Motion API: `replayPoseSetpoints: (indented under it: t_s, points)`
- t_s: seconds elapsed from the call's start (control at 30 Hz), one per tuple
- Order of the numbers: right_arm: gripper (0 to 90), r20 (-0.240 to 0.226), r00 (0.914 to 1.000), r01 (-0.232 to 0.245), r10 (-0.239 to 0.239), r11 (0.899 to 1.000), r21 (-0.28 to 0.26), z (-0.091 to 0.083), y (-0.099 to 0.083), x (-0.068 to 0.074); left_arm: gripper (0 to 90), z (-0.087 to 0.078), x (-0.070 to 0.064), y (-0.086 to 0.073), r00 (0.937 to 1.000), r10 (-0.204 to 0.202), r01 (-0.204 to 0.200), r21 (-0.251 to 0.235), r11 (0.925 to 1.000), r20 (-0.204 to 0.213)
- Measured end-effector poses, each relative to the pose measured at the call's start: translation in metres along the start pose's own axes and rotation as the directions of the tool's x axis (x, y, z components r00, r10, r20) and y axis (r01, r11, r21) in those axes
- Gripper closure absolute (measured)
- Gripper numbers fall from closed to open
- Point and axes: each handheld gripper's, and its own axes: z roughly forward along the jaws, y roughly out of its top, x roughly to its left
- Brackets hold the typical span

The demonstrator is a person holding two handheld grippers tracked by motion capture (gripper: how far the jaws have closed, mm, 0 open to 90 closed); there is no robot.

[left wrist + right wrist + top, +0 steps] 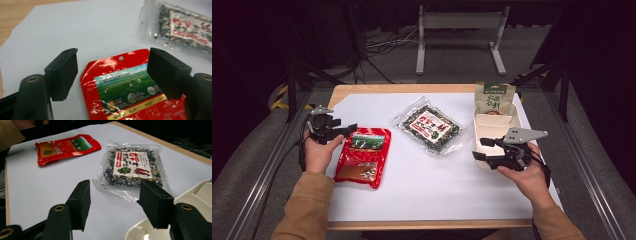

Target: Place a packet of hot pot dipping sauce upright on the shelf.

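We saw the red pouch (363,157) lying flat near the table's (422,195) left edge, its hang-hole end facing the left hand-held gripper (343,131), whose jaws stood spread just beside it. The clear packet (430,125) lay mid-table, apart. The right hand-held gripper (480,148), also spread, hovered at the tray's (487,122) near rim, with bare white table between.

Your red packet (363,157) lay flat, well left of the clear seaweed bag (431,127), hang-hole end pointing away from you.
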Motion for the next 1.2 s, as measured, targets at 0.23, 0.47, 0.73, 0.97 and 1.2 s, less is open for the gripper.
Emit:
replayPoseSetpoints:
  t_s: [0.23, 0.47, 0.73, 0.97, 1.2]
  points:
    - [41.7, -0.001, 1.0000, -0.002, 0.002, 1.000, 0.005, 0.002, -0.002, 0.001, 24.6, 0.019, 0.010, -0.004, 0.9992, -0.040, 0.041, 0.091, 0.9950, -0.009]
    - [41.1, -0.008, 1.0000, -0.005, 0.005, 1.000, 0.017, 0.006, -0.004, 0.001, 23.9, 0.030, 0.019, -0.009, 0.9952, -0.096, 0.093, 0.155, 0.9836, 0.017]
    - [40.3, -0.009, 0.9999, -0.011, 0.011, 1.000, 0.016, 0.006, -0.005, 0.001, 21.9, 0.038, 0.027, -0.014, 0.9884, -0.145, 0.133, 0.200, 0.9707, 0.045]
    - [39.6, -0.009, 0.9999, -0.009, 0.010, 1.000, 0.018, 0.006, -0.006, 0.001, 22.3, 0.044, 0.029, -0.016, 0.9836, -0.165, 0.145, 0.222, 0.9644, 0.074]
    - [39.3, -0.002, 1.0000, -0.008, 0.008, 1.000, 0.017, 0.006, -0.006, 0.000, 22.7, 0.043, 0.028, -0.017, 0.9771, -0.174, 0.144, 0.221, 0.9645, 0.122]
